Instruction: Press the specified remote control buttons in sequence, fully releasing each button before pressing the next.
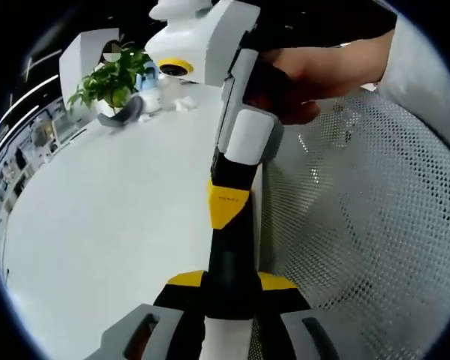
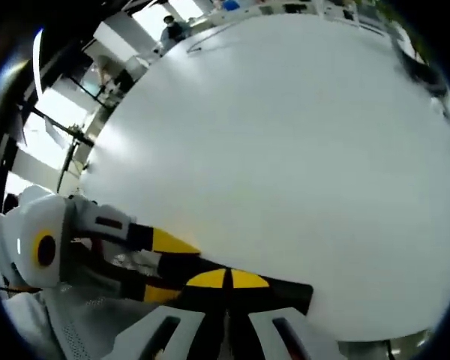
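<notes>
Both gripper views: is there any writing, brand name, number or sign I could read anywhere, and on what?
None can be read.
Yellow band on the other gripper, left gripper view: a row of tiny dark marks, too small to read.
White table, right gripper view: no print visible.

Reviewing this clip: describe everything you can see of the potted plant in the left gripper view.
The potted plant stands upright at the far end of the white table, towards the upper left of the left gripper view. Its broad green leaves spread in a loose bunch above a pale, rounded pot, with a dark curved shape at the base. Small white items lie on the table just beside it; whether they touch it is unclear. No gripper is near it.
</notes>
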